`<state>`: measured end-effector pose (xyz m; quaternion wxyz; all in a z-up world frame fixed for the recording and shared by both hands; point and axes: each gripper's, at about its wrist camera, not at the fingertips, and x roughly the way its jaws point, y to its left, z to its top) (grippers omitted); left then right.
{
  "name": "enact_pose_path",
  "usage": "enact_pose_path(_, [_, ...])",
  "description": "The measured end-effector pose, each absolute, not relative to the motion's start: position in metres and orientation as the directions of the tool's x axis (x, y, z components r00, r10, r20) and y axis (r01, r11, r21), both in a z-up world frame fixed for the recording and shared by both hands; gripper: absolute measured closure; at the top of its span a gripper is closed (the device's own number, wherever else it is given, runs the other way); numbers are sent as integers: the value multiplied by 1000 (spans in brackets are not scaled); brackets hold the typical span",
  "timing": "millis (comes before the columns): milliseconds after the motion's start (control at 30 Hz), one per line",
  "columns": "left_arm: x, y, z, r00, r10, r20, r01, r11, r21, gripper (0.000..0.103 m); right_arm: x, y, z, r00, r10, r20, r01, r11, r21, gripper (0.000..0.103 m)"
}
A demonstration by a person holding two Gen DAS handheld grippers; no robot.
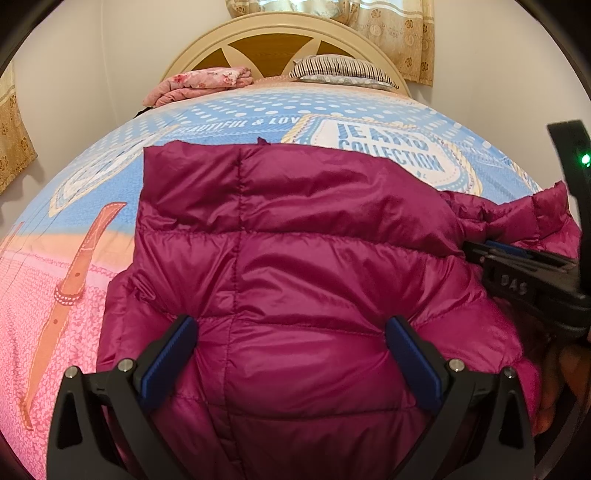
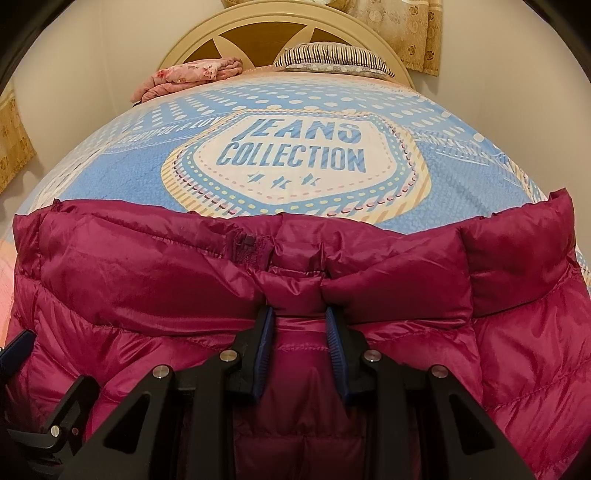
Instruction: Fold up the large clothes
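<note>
A: What surface is carrying the work, and what room is showing?

B: A bed (image 2: 424, 122) is filling both views, its printed cover (image 2: 155, 147) running from pink at the near edge to dotted blue farther up, with a "JEANS COLLECTION" badge (image 2: 295, 147) at its middle. A cream arched headboard (image 2: 258, 22) is standing at the far edge against a pale wall, below floral curtains (image 2: 410, 33). A folded pink blanket (image 2: 192, 75) and a striped pillow (image 2: 332, 55) are lying along that far edge.

A: And the garment?

B: A magenta quilted down jacket (image 1: 314, 240), glossy and puffy with stitched channels, is lying across the near edge of the bed, its zipper (image 2: 246, 245) showing in the right wrist view.

A: How are the tongs standing relative to it?

B: The left gripper (image 1: 291, 336) is hovering with its jaws standing wide, the jacket's smooth panel lying between and beneath its blue pads (image 1: 410, 354). The right gripper (image 2: 300, 330) is standing narrow, its jaws pinching a bunched fold of the jacket just below the zipper.
</note>
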<state>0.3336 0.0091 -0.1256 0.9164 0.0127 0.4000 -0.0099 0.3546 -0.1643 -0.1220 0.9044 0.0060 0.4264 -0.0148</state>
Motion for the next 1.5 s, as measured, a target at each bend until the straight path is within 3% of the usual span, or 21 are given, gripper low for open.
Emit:
enact_pose_path(167, [335,9,-126,677,-11,-735,28,1000,11,0,311,-170,-94,684,18,-729,8,999,32,72])
enact_pose_path(300, [334,11,-126,678,-14,-735,28,1000,6,0,263,-175,-86,722,41,-690,5,998,65,57])
enact_pose_path(900, [332,8,-120,667,6,-745,31,999,36,0,246,-157,-129,709,-63,-702,4,996,-85,52])
enact_pose_path(1200, [260,70,-78,711,-37,-702,34,999,-18,0,239,-158,-123,721,-48,-691,0,998,-70,52])
enact_pose_path(1267, [248,90,-81,701,-48,-711,21,999,-47,0,224,-156,-112,743,-41,-668,-2,998,-63,50])
enact_pose_path(1333, [238,102,-91,679,-93,-728,32,995,-98,0,207,-151,-103,765,-6,-644,-23,999,-37,39])
enact_pose_path(1500, [242,103,-125,612,-205,-764,51,974,-221,1,189,-129,-121,757,-30,-652,-60,992,-115,36])
